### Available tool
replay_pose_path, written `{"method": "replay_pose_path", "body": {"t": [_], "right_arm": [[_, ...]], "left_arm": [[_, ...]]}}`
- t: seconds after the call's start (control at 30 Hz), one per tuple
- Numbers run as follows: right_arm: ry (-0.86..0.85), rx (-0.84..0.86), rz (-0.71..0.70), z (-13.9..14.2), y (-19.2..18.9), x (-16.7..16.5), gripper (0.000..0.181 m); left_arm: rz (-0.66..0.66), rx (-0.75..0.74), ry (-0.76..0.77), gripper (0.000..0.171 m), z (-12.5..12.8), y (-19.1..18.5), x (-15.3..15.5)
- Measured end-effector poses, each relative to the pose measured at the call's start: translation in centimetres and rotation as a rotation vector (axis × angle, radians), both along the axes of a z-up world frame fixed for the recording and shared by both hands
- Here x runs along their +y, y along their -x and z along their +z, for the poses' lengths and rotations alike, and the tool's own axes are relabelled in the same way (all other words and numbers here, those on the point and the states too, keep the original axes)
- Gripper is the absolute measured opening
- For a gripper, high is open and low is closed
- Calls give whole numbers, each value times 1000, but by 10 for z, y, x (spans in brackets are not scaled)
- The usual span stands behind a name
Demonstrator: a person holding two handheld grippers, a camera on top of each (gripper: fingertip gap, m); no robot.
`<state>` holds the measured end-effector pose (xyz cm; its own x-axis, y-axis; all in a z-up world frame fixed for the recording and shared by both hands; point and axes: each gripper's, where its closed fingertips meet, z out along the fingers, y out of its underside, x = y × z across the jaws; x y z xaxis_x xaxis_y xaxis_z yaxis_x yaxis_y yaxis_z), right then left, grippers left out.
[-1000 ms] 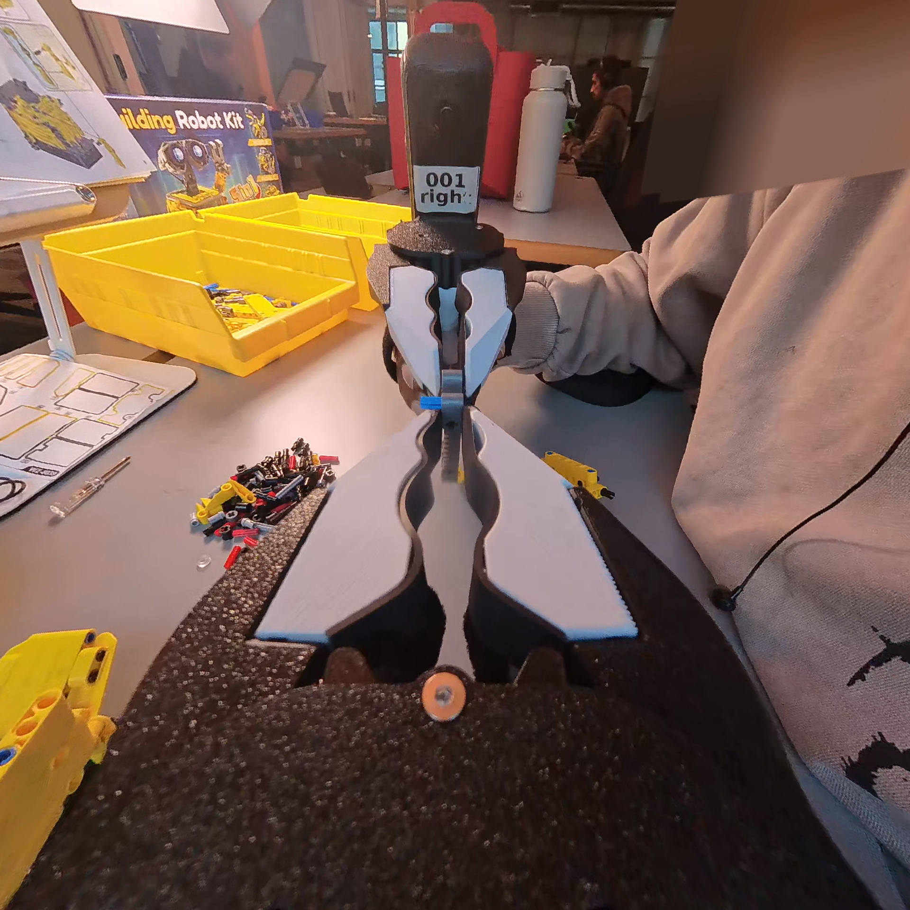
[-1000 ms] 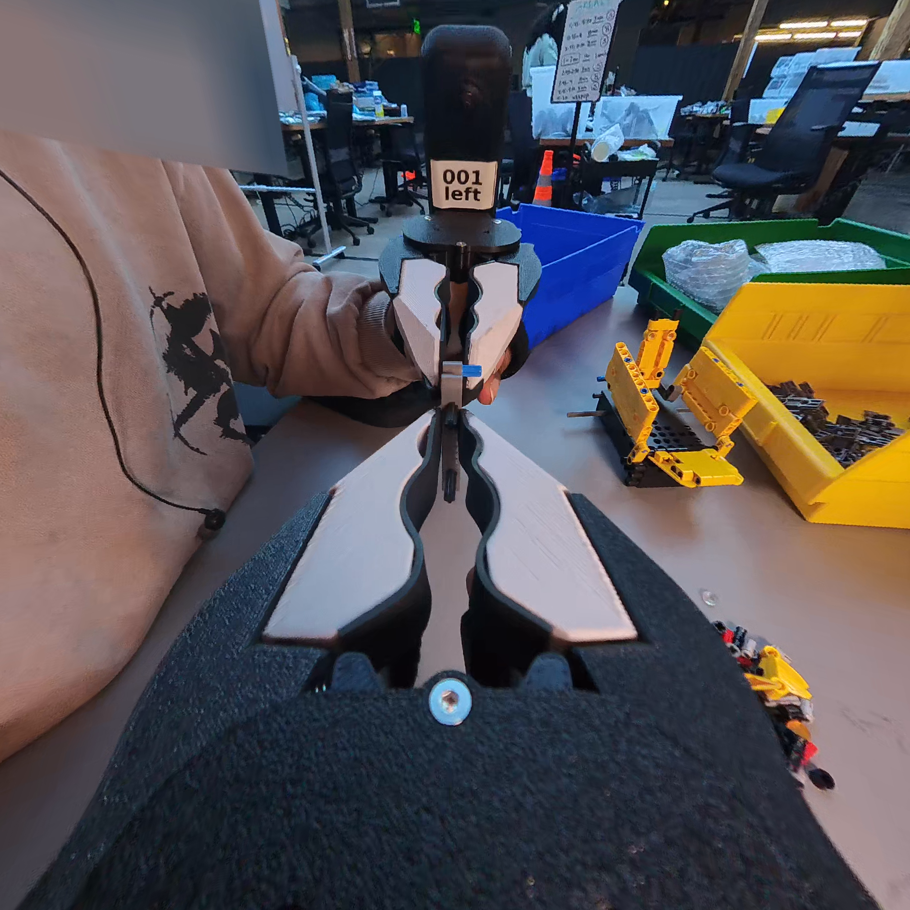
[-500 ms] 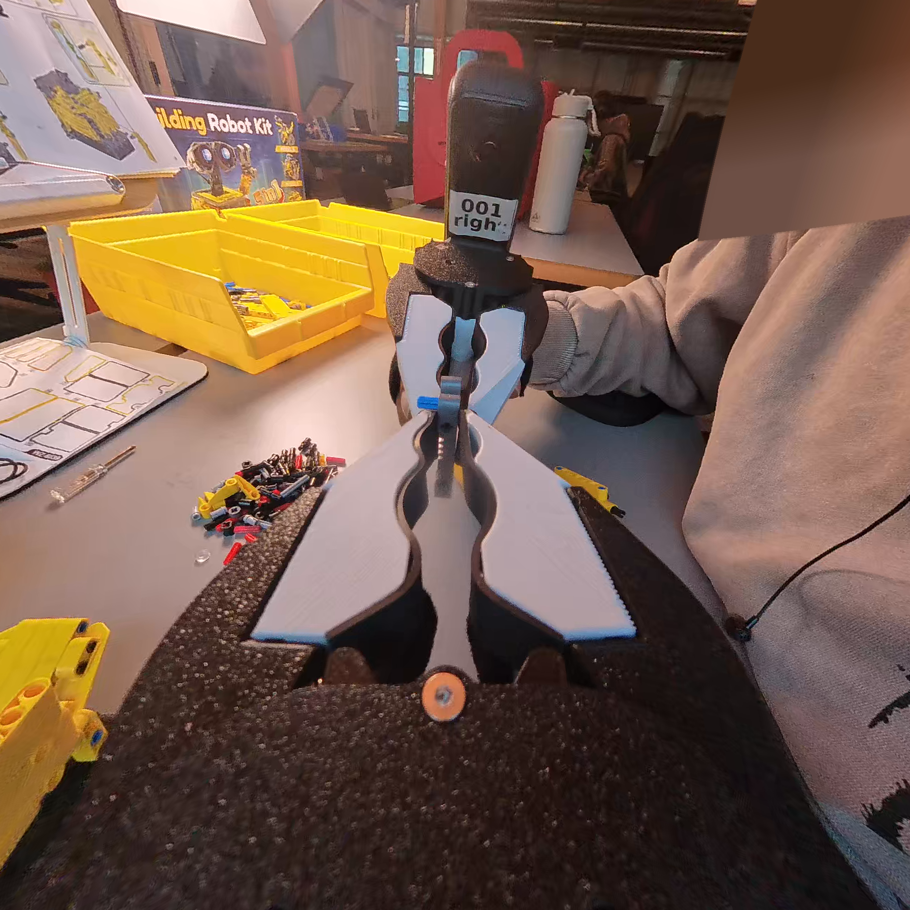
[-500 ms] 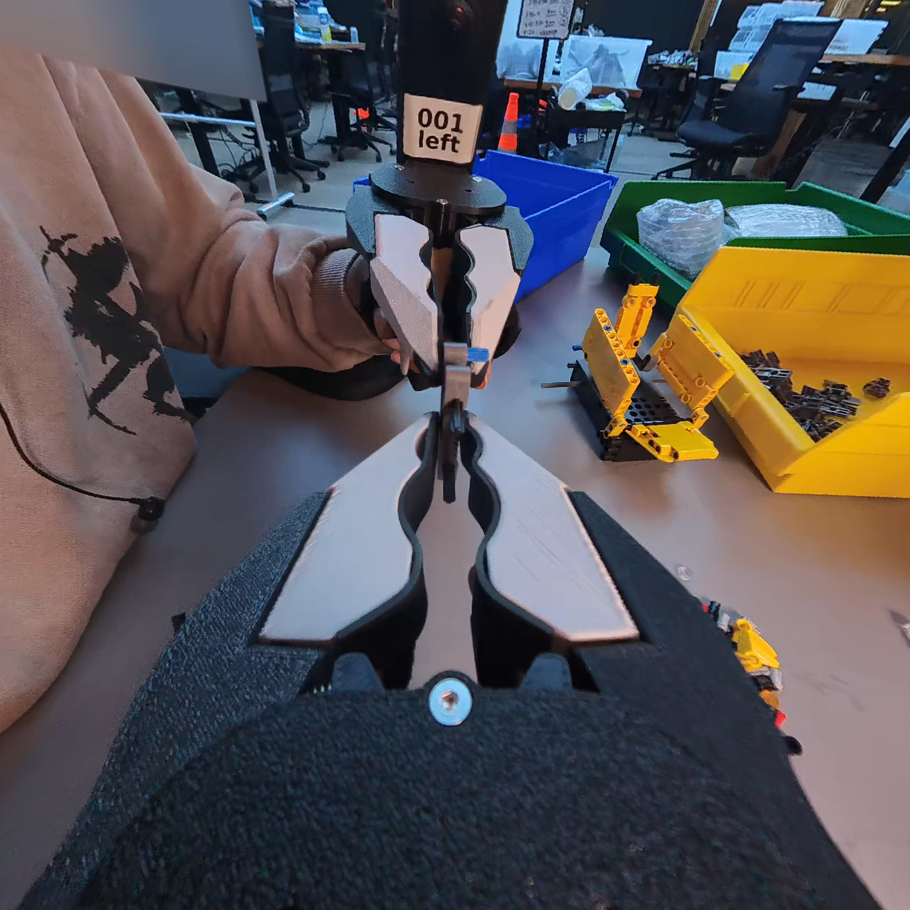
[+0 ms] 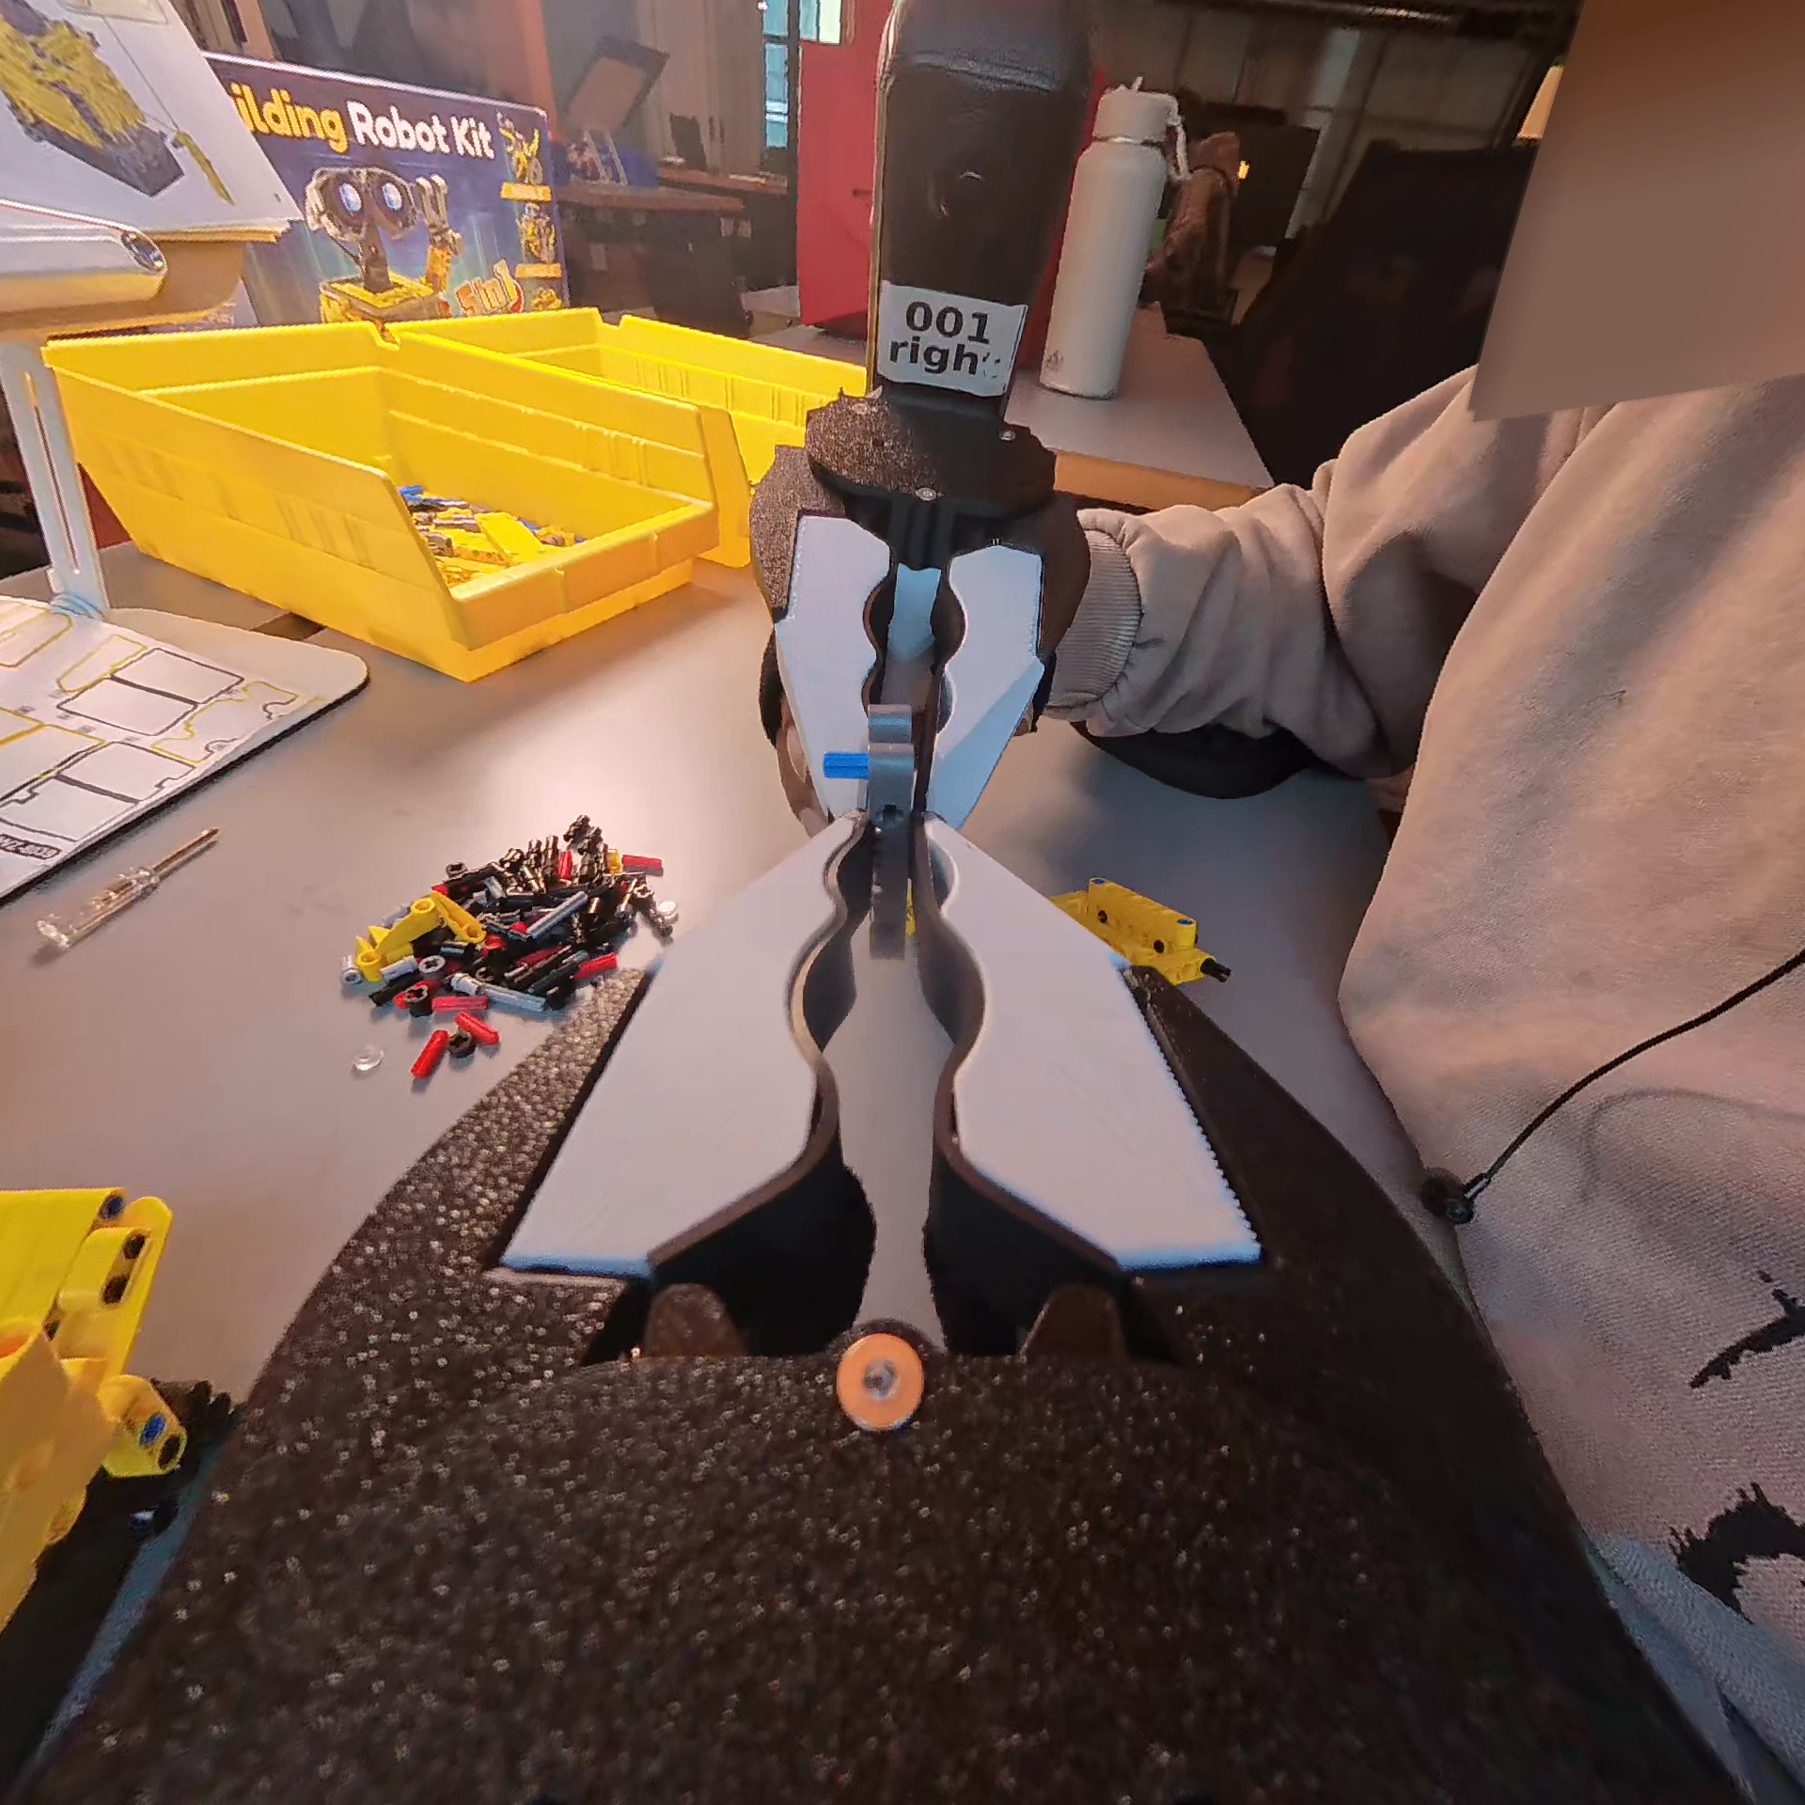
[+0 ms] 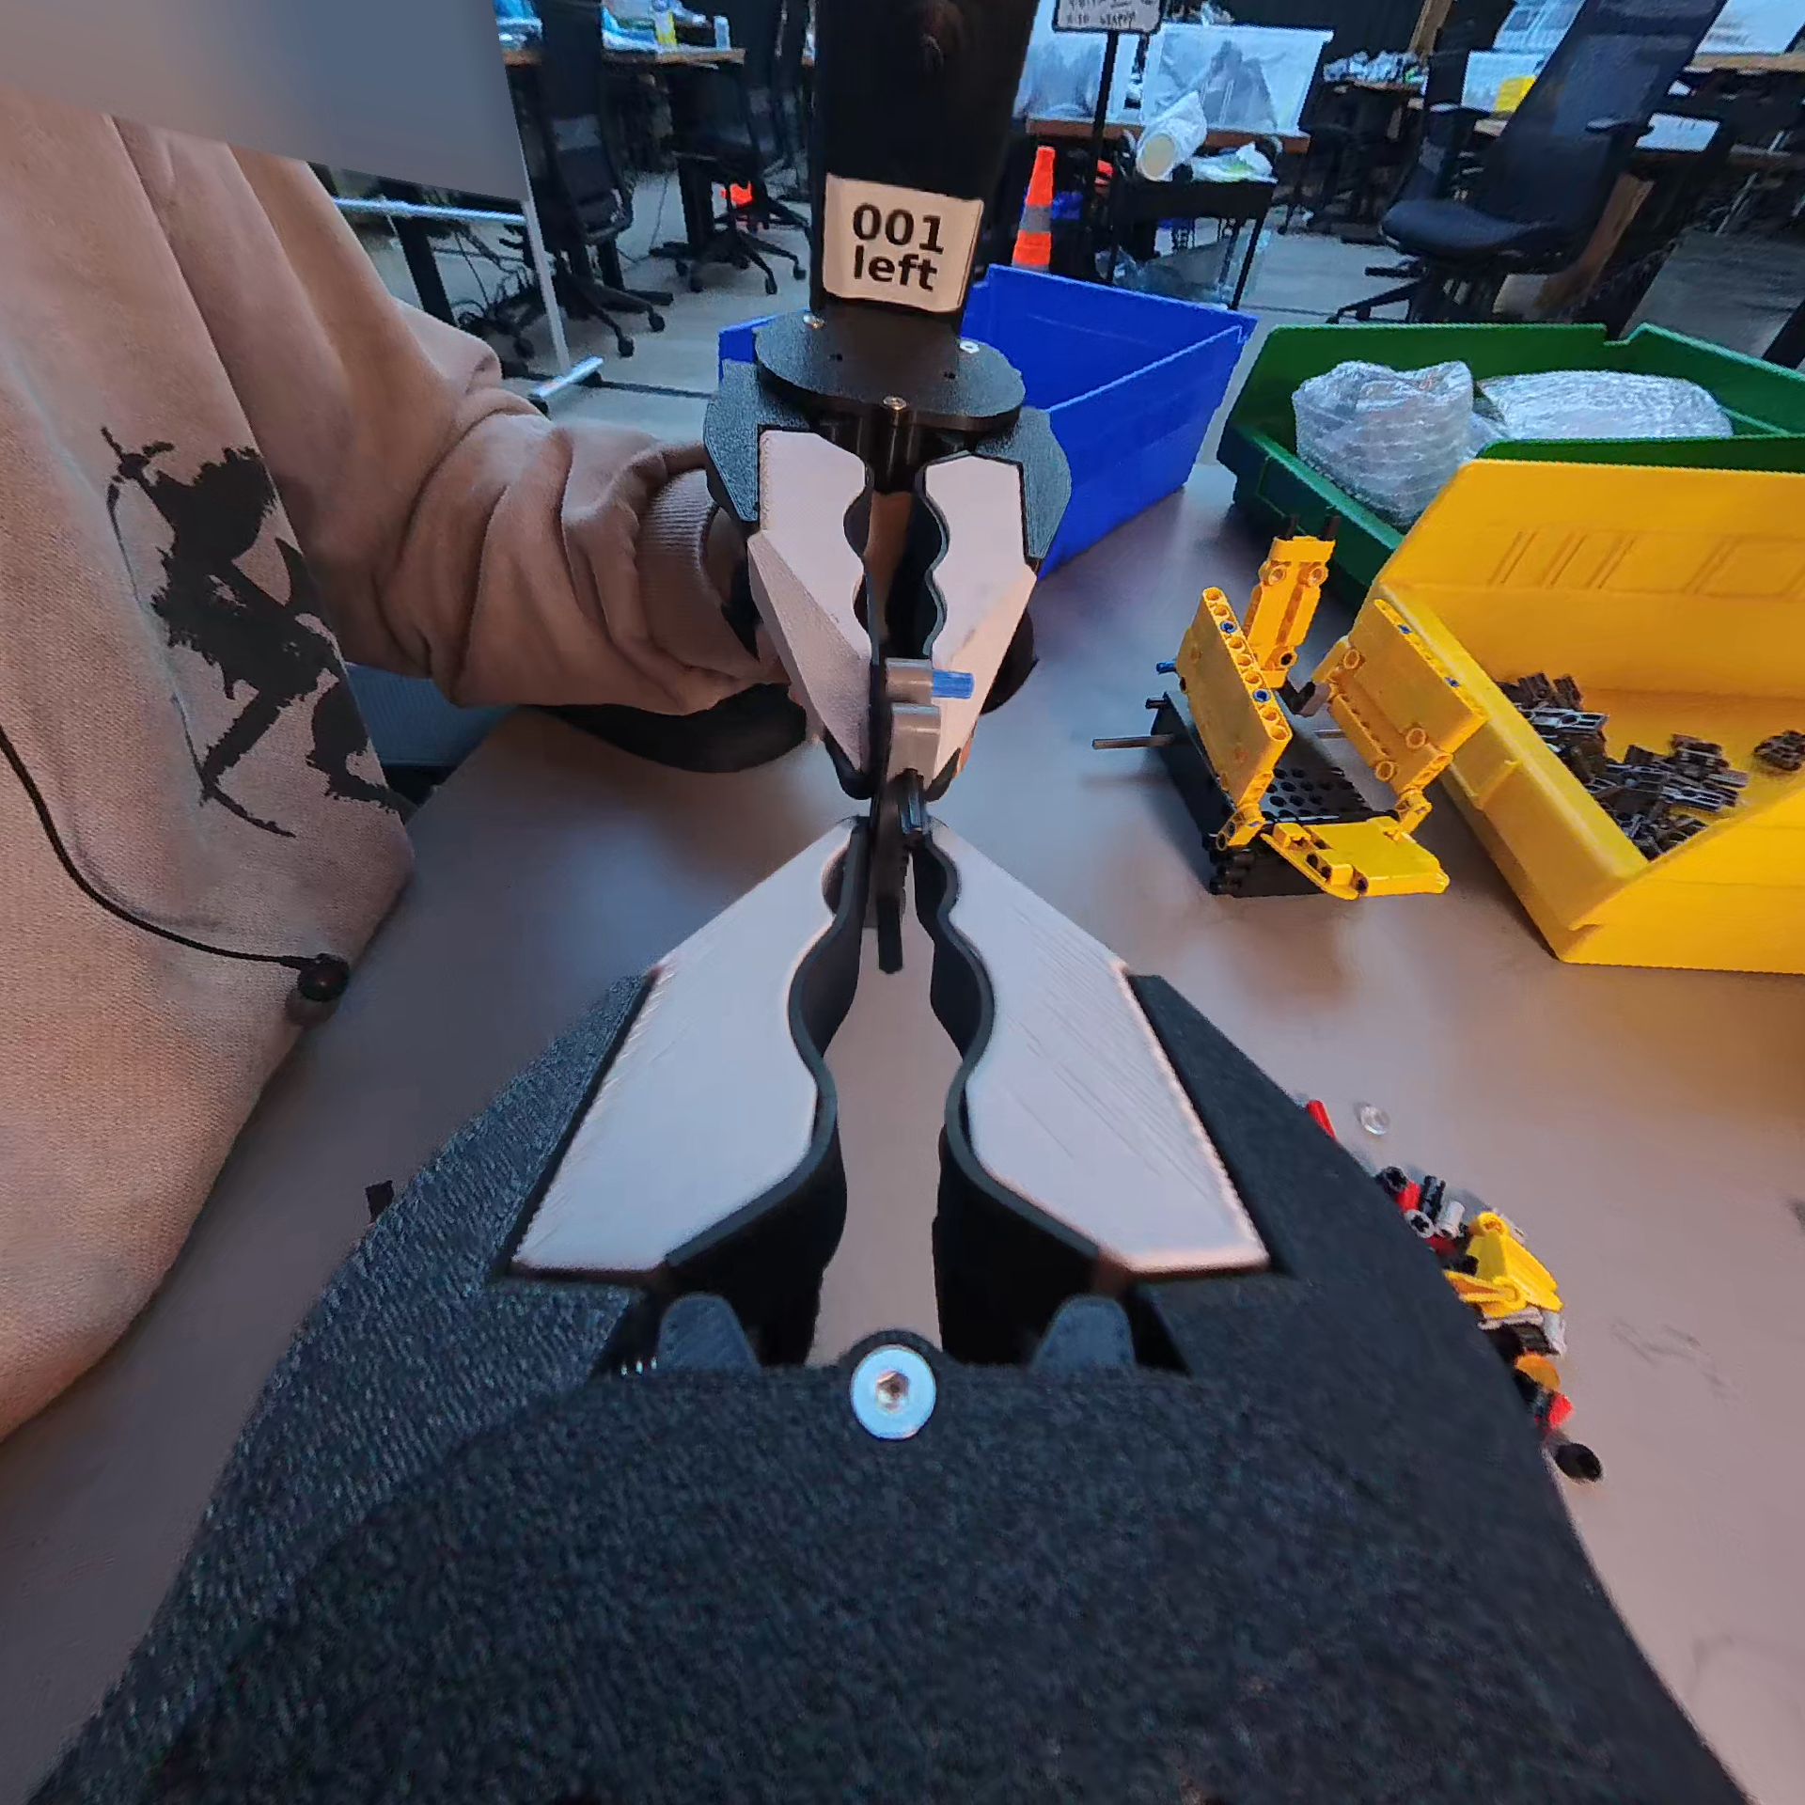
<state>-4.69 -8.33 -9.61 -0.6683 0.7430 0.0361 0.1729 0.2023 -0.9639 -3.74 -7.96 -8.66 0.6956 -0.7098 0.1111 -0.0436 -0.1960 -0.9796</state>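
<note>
Jaws of the left gripper [image 5: 889, 830] are closed on a grey connector piece [image 5: 891, 752] that carries a blue pin [image 5: 845, 765] on one side. Jaws of the right gripper [image 6: 889, 830] are closed on a thin black piece [image 6: 891, 908]. The two grippers face each other tip to tip above the grey table [image 5: 586, 733], and the black piece meets the grey connector piece between them.

Reference landmark: the pile of small loose parts [image 5: 508, 928] on the table, in black, red, grey and yellow. The held pieces are above the table just beside this pile.

Containers, left wrist view:
- Near yellow bin [image 5: 293, 547], beyond the pile: holds small yellow and blue parts [image 5: 488, 532].
- Second yellow bin [image 5: 664, 361], behind the first: contents not visible.

Containers, right wrist view:
- Yellow bin [image 6: 1660, 879], beyond the pile: holds dark small pieces [image 6: 1641, 772].
- Green bin [image 6: 1367, 371], farther beyond: holds clear plastic-wrapped bundles [image 6: 1387, 430].
- Blue bin [image 6: 1104, 391], behind the left gripper: contents not visible.

Labelled and printed items:
- Each gripper body bears a white label with black characters.
- Printed blue kit box [image 5: 391, 195], behind the yellow bins.
- Illustrated instruction sheet [image 5: 98, 127] on a stand, and a flat outline sheet [image 5: 127, 703], both beyond the pile.

Other items: a white bottle [image 5: 1104, 244] far beyond the pile, and a yellow-and-black assembly [image 6: 1299, 742] between the pile and the bins.
</note>
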Motion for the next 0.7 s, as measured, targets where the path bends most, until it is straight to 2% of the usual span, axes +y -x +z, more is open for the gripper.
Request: {"method": "replay_pose_path", "body": {"t": [0.1,0.3,0.5,0.57,0.63,0.7], "right_arm": [[-16,-12,-1,-4,1,-1,7],[59,4,18,5,0,-2,5],[104,-26,46,-1,-4,-3,5],[171,-24,74,8,-10,6,5],[203,21,-8,23,-17,42,5],[226,35,-15,31,-22,51,5]], "left_arm": [[-1,9,9,5,-2,0,0],[-12,-37,-30,6,1,-2,-1],[-31,54,27,5,-7,-2,-3],[44,73,29,5,-7,18,0],[114,-10,-7,4,11,49,-3],[92,-15,5,5,8,46,-3]]}}
